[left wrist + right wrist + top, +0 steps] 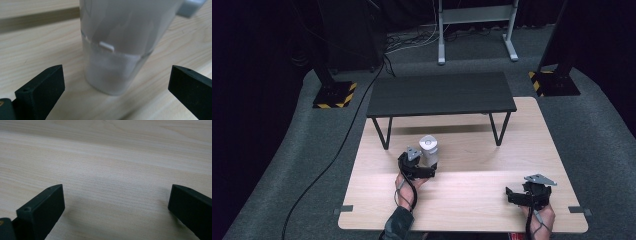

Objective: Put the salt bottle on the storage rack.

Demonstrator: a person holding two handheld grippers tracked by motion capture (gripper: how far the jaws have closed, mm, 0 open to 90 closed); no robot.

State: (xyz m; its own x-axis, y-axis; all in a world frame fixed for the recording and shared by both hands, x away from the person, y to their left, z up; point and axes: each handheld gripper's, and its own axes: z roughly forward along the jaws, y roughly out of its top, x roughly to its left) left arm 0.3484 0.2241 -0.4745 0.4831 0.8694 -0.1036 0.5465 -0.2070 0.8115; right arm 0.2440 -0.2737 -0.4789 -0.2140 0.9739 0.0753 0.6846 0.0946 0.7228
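Container: a white, upright container stands on the wooden table, left of centre and just in front of the black shelf's legs; in the left gripper view a seam rings its body and a small white tab sits on that seam.
Why it stands there: upright on bare wood with room on both sides, it leaves a clear path for a jaw on each flank.
Left gripper: the left gripper sits just near of the container, level with its lower body; its jaws are spread wide and grip nothing, the container sitting between them with wood visible in the gap on each side.
Why so held: the wide spread looks meant to straddle the container before closing on it, low down where the body is narrowest.
Right gripper: the right gripper rests low at the near right of the table, well apart from the container; its jaws are also wide apart over bare wood and hold nothing.
Why so held: it seems parked out of the way while the left hand works.
Black shelf: the low black shelf spans the far half of the table, a likely place for the container.
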